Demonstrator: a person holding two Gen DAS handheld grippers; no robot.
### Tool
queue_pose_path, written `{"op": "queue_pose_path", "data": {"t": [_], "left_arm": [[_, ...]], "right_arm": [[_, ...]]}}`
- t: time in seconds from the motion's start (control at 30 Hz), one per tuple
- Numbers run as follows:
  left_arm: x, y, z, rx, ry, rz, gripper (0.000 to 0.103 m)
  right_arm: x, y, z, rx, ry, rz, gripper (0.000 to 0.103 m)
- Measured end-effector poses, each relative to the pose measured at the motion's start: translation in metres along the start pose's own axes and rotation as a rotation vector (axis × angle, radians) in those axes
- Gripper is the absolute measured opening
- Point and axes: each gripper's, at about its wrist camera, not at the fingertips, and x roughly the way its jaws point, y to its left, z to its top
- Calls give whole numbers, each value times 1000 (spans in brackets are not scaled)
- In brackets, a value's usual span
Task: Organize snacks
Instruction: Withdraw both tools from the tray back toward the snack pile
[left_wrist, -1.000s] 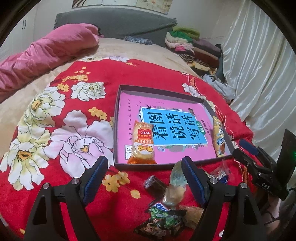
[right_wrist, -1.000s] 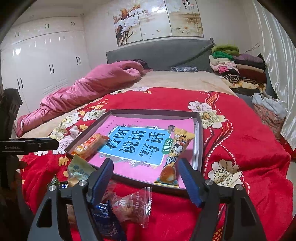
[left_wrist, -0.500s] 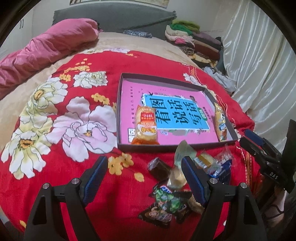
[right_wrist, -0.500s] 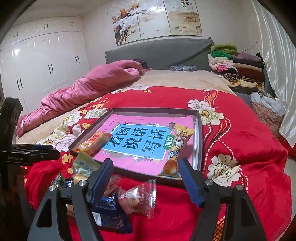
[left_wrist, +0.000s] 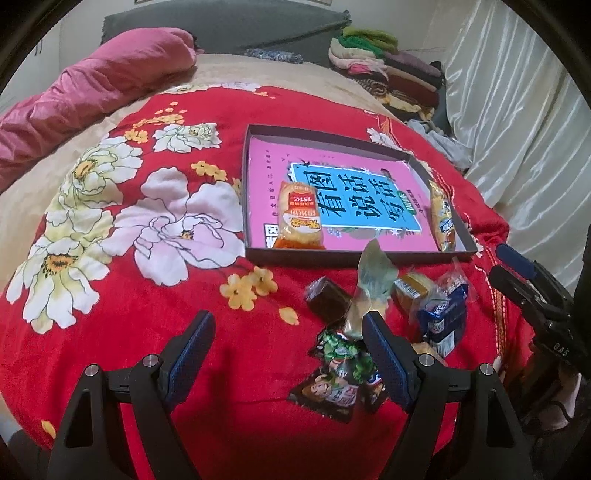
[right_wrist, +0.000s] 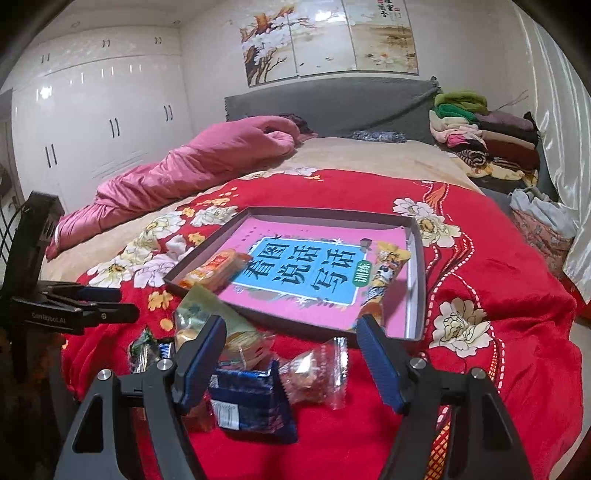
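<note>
A shallow dark tray (left_wrist: 246, 206) (right_wrist: 417, 280) with a pink and blue printed bottom lies on the red flowered blanket. Inside it are an orange snack packet (left_wrist: 299, 218) (right_wrist: 212, 269) and a long yellow packet (left_wrist: 441, 216) (right_wrist: 384, 277). In front of the tray sits a pile of loose snacks: a brown block (left_wrist: 327, 299), a pale green packet (left_wrist: 375, 280) (right_wrist: 207, 314), a blue packet (left_wrist: 441, 317) (right_wrist: 251, 398), a clear wrapped sweet (right_wrist: 314, 373) and a green cartoon packet (left_wrist: 340, 365). My left gripper (left_wrist: 284, 334) is open above the blanket left of the pile. My right gripper (right_wrist: 291, 339) is open over the pile.
A pink quilt (right_wrist: 192, 166) lies along the bed's left side. Folded clothes (right_wrist: 484, 133) are stacked at the far right by the grey headboard. White curtains (left_wrist: 517, 110) hang on the right, white wardrobes (right_wrist: 92, 122) on the left. The other gripper shows at each view's edge.
Both grippers have pulled back from the tray toward the near edge of the bed, so more of the snack pile shows in front of them. Their openings look unchanged.
</note>
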Motion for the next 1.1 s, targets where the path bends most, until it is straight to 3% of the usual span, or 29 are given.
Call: {"op": "queue_pose_path", "data": {"t": [1.1], "left_arm": [[7,-13,-26,67,102,-25,83]], "right_arm": [[0,77,-34,-241,137,138,73]]}}
